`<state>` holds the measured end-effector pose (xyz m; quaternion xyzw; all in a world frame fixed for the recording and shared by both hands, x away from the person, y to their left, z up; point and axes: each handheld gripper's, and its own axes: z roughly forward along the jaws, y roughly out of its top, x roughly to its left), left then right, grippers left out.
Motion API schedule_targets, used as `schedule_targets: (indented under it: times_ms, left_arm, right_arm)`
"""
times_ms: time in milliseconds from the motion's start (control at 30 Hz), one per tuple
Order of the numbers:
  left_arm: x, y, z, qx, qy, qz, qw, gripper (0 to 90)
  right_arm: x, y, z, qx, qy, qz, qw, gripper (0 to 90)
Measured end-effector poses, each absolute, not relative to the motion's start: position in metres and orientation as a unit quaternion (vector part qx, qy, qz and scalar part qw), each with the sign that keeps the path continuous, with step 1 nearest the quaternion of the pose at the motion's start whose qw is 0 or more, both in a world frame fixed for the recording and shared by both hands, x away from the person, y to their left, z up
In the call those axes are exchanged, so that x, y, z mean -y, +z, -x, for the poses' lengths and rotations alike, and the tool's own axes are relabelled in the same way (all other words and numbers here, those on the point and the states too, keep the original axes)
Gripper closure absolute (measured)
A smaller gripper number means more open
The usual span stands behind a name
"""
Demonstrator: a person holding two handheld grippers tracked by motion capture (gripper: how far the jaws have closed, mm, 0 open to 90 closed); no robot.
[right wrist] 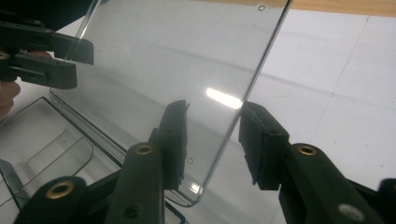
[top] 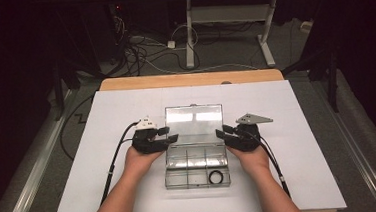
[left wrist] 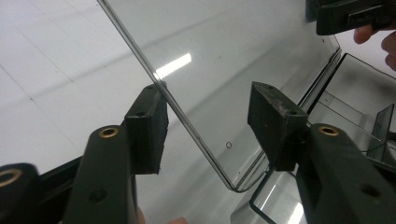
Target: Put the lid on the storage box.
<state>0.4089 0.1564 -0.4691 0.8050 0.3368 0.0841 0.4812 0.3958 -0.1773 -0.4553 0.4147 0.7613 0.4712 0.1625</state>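
High view: two bare forearms enter from the bottom edge; each hand holds a matte black gripper. Between them on the white table [top: 104, 157] lies a clear plastic compartment box [top: 197, 173], rectangular, its long axis left to right, ribbed dividers inside, a black ring [top: 216, 176] in the near right cell. The lid [top: 194, 119] stands raised on the far side, hinge along the box's back edge, glossy with glare. Left gripper [top: 172, 133] at the lid's left edge, right gripper [top: 220, 132] at its right edge.

Left gripper view: jaws part open, straddling the lid's thin rounded edge [left wrist: 187, 121]; one pad looks to brush it, the other stands clear. No firm grip.

Right gripper view: jaws part open either side of the lid's edge [right wrist: 233, 121]; whether the pads press cannot be told.
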Motion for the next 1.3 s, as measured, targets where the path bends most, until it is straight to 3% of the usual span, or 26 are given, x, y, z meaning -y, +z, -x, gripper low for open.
schedule_targets:
  times_ms: [600, 967, 1300]
  left_arm:
    - [-0.16, -0.46, -0.399, -0.329, 0.113, -0.801, 0.486, 59.6]
    - [-0.161, -0.455, -0.389, -0.322, 0.133, -0.795, 0.496, 67.3]
    - [-0.162, -0.45, -0.378, -0.309, 0.144, -0.796, 0.5, 68.0]
  right_arm:
    - [0.183, -0.438, -0.373, -0.767, 0.487, -0.374, 0.186, 89.8]
    - [0.175, -0.441, -0.363, -0.775, 0.482, -0.361, 0.19, 90.0]
    - [0.174, -0.443, -0.357, -0.777, 0.483, -0.358, 0.189, 90.0]
